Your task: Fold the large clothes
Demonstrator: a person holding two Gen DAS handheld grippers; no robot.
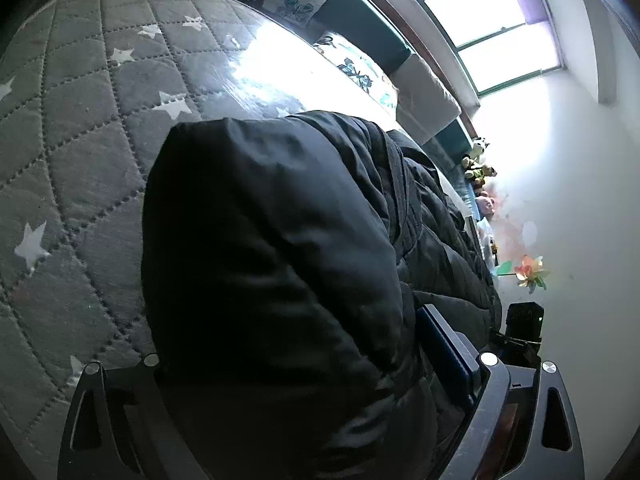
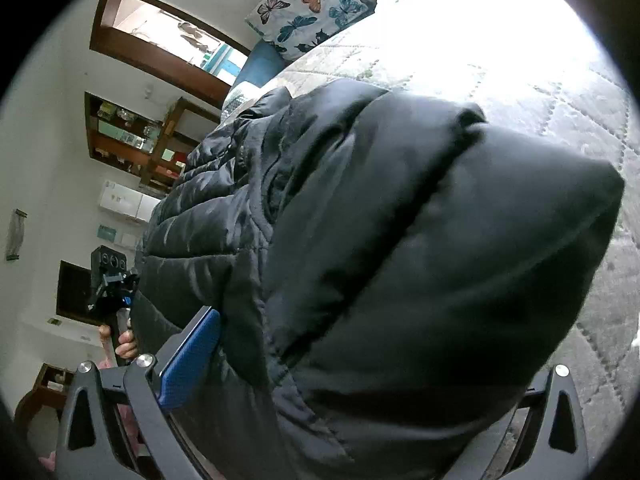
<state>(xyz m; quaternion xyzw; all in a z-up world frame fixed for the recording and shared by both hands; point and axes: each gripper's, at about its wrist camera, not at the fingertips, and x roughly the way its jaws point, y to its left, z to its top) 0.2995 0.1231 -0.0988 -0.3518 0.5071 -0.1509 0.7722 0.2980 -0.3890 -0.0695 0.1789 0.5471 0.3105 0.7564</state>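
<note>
Left gripper (image 1: 288, 392) clamps a fold of the black puffer jacket (image 1: 272, 240); my right gripper (image 2: 360, 392) clamps another. Jacket bunched on the star-print quilt (image 1: 80, 128), covering the fingers.

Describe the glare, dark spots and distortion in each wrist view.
Left wrist view: the window is blown out white, glare washes the quilt near the pillows, and the black jacket is underexposed with slight blur. Right wrist view: the quilt at top right burns out to white, the jacket's folds stay readable, and fisheye curvature bends the shelf with dark vignette corners.
</note>
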